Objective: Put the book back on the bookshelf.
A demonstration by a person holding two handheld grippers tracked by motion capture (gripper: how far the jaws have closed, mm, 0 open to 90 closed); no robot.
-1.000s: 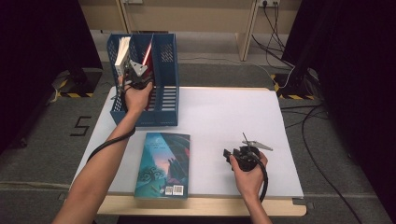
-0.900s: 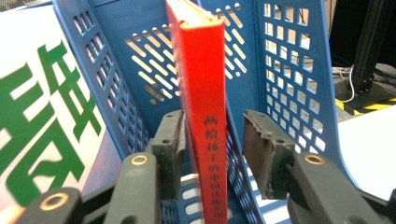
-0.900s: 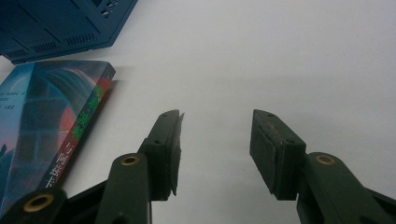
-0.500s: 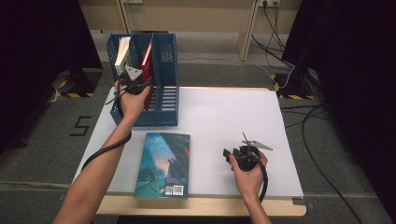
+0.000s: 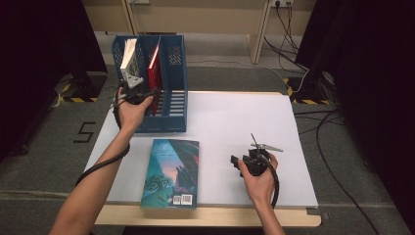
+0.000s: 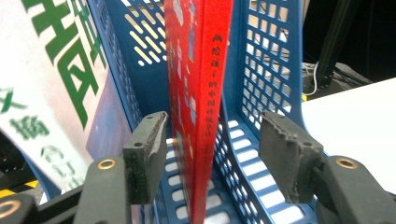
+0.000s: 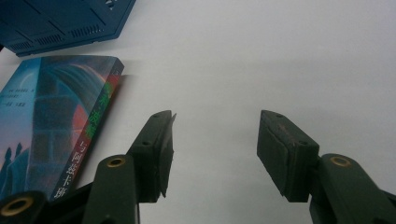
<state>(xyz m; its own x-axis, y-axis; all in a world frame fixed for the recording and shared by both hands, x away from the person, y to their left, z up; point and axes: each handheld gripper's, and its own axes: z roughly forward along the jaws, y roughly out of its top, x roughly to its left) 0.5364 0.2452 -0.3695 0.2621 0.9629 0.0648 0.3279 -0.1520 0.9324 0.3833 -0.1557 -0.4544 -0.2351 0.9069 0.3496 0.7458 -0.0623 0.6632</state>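
While our left gripper (image 6: pixel 212 154) jaws, just opening, straddle the red book (image 6: pixel 198 93) untouched, we should back straight out; right gripper (image 7: pixel 215 154) gapes empty.

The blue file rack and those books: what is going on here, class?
A person is filing books. The left gripper has just been opening around a red book standing in the blue rack, pads clear of it. A white book stands beside it. The right gripper, open, rests on the table near a teal book lying flat.
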